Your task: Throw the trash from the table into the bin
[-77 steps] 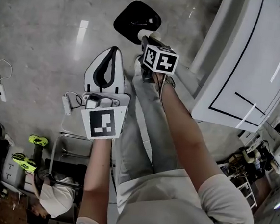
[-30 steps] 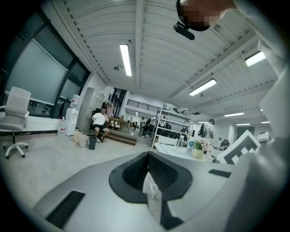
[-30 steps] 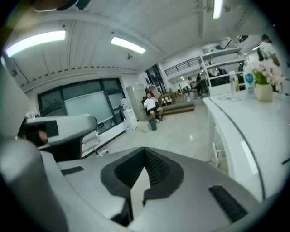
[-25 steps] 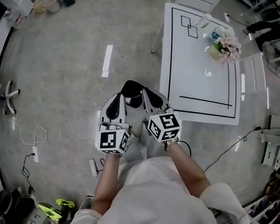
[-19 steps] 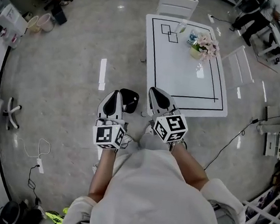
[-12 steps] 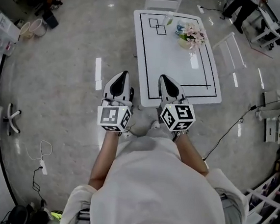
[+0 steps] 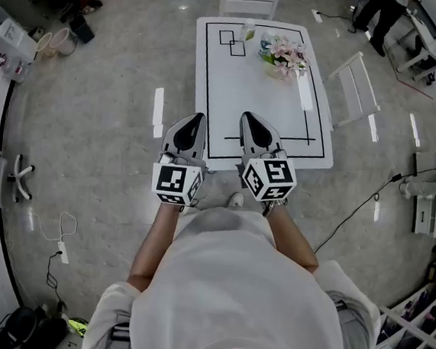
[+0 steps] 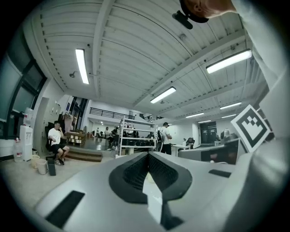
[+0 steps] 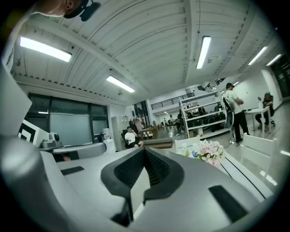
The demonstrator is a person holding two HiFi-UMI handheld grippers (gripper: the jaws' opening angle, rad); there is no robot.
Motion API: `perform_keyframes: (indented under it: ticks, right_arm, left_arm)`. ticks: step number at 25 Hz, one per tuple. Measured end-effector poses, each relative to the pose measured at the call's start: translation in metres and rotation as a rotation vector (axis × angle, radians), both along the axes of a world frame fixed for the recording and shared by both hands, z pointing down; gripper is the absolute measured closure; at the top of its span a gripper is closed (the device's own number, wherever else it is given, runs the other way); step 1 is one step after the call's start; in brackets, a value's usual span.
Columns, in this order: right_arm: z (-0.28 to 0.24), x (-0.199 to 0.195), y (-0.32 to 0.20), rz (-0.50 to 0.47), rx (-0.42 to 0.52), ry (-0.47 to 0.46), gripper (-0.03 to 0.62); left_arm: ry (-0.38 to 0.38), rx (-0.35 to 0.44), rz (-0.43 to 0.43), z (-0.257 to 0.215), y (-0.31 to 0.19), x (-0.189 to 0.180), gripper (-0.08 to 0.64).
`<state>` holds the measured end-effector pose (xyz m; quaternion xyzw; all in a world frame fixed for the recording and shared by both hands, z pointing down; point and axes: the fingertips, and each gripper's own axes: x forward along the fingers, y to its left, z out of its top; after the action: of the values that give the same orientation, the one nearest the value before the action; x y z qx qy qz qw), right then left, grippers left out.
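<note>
Head view: we look steeply down on a person standing at the near end of a white table (image 7: 248, 96) marked with black lines. The left gripper (image 7: 196, 122) and the right gripper (image 7: 250, 123) are held out level, side by side, over the table's near edge. At the far end, well apart from both, stand a bunch of pink flowers (image 7: 283, 53), a small clear bottle (image 7: 249, 31) and a small blue-and-white container (image 7: 267, 43). We take the last two for the trash. We cannot make out a bin for certain.

Left gripper view: the left gripper (image 8: 147, 158) has its jaws pressed together with nothing between them. Beyond it lie only a hall, shelves and distant people.

Right gripper view: the right gripper (image 9: 145, 156) is likewise closed and empty. To its right we see the flowers (image 9: 210, 152), the bottle (image 9: 185, 148) and the table (image 9: 244, 174).

We judge the bottle light, thin-walled, smooth and easily tipped or crushed. It is best taken gently around the middle of its body.
</note>
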<state>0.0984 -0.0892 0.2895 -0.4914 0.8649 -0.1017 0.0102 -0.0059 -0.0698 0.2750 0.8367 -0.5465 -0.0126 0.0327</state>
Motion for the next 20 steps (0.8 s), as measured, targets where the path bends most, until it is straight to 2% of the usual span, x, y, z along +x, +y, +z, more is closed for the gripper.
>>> perform_keyframes:
  ticks: [4, 9, 16, 20]
  right_arm:
    - [0.006, 0.028, -0.006, -0.028, -0.007, -0.001, 0.583]
    - [0.010, 0.051, -0.021, -0.017, -0.024, -0.008, 0.583]
    - [0.004, 0.049, -0.058, 0.062, -0.018, -0.002, 0.582]
    - [0.000, 0.040, -0.082, 0.094, -0.024, 0.045, 0.581]
  left_arm:
    - [0.025, 0.003, -0.036, 0.000, -0.007, 0.028, 0.554]
    - [0.031, 0.003, -0.045, -0.004, -0.020, 0.043, 0.554]
    - [0.031, 0.046, -0.010, -0.018, -0.059, 0.024, 0.554]
    - [0.059, 0.058, 0.035, -0.022, -0.095, 0.014, 0.554]
